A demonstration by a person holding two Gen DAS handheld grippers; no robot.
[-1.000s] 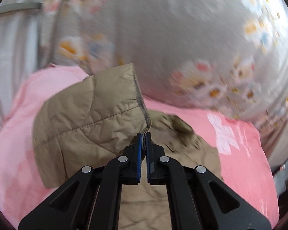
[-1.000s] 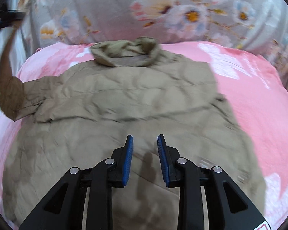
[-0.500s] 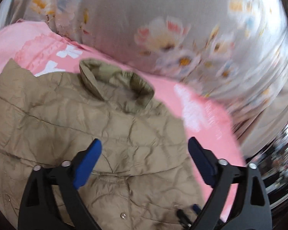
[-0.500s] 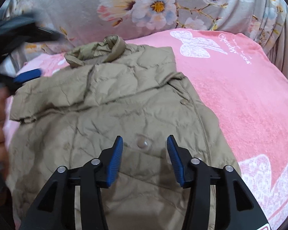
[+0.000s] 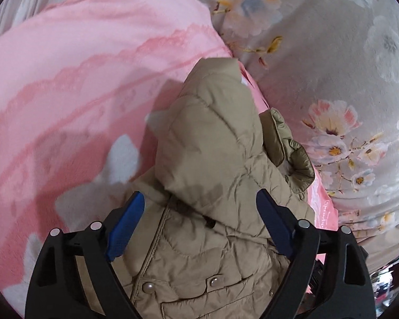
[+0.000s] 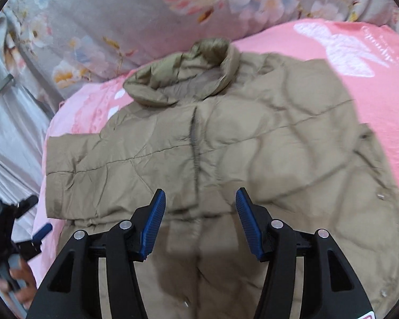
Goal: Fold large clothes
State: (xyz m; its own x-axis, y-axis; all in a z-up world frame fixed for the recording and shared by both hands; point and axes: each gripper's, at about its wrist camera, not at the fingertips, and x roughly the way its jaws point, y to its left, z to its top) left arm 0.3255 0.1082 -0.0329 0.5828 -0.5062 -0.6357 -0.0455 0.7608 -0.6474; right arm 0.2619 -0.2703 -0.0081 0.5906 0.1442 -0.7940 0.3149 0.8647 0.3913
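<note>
A tan quilted jacket (image 6: 226,143) lies flat on a pink blanket (image 6: 372,85), collar (image 6: 183,85) at the far end. One sleeve (image 6: 98,175) lies folded across the jacket's left part. My right gripper (image 6: 199,218) is open and empty, hovering over the jacket's middle. My left gripper (image 5: 199,223) is open wide and empty over the folded sleeve (image 5: 210,138), with snap buttons (image 5: 212,281) below it. It also shows at the left edge of the right wrist view (image 6: 18,228), beside the jacket.
A grey floral cover (image 6: 119,21) rises behind the blanket. It also shows in the left wrist view (image 5: 345,79). Pale grey fabric (image 6: 8,143) hangs at the left. The blanket with white prints (image 5: 66,106) spreads left of the jacket.
My left gripper let go of the sleeve, which now lies folded across the jacket, and drew back to the jacket's left side. My right gripper opened wider and shifted over the jacket's middle.
</note>
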